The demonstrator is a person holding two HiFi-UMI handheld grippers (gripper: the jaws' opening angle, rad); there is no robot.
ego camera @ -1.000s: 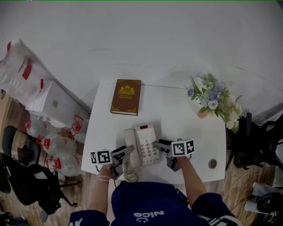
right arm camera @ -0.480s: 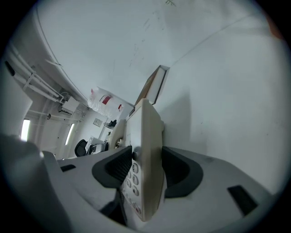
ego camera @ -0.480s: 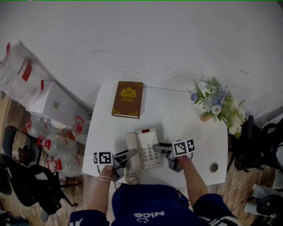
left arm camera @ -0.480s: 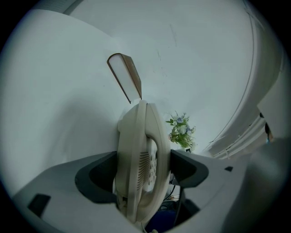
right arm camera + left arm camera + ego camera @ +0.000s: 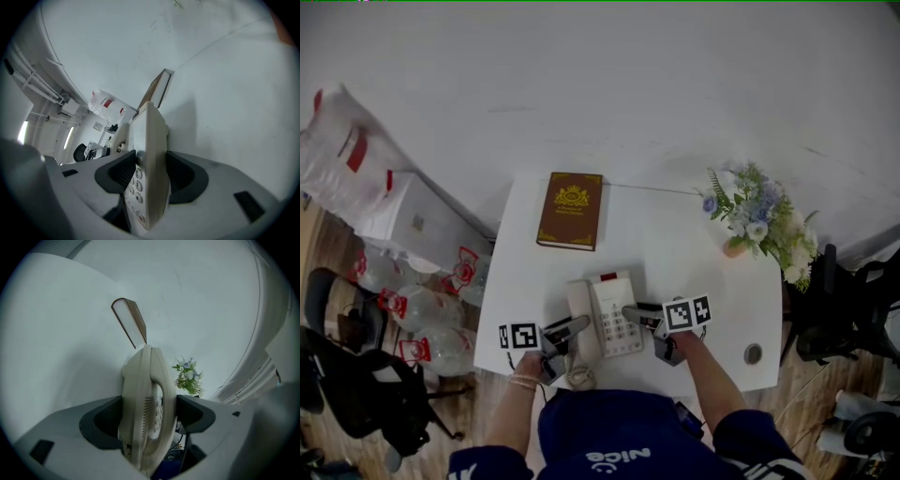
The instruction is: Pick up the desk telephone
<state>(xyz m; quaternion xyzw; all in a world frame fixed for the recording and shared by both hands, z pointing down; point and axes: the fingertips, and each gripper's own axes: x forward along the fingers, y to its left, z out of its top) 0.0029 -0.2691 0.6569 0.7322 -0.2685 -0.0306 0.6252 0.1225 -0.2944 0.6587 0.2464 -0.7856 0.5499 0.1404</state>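
Note:
A beige desk telephone (image 5: 605,314) sits near the front edge of the white table (image 5: 675,253), handset on its left side. My left gripper (image 5: 575,326) is shut on the handset side of the telephone (image 5: 146,408), which fills the gap between the jaws. Across from it, my right gripper (image 5: 631,313) is shut on the keypad side of the telephone (image 5: 151,159). Whether the telephone's base touches the table I cannot tell. Its coiled cord (image 5: 578,375) hangs at the front edge.
A brown book (image 5: 571,209) lies at the back left of the table, and a small pot of flowers (image 5: 759,225) stands at the right. A round grommet (image 5: 754,354) sits at the front right corner. Black chairs (image 5: 356,375) and plastic bags (image 5: 422,319) crowd the floor at the left.
Both grippers stay clamped on the telephone. The whole view has shifted slightly; the telephone keeps its place relative to the book.

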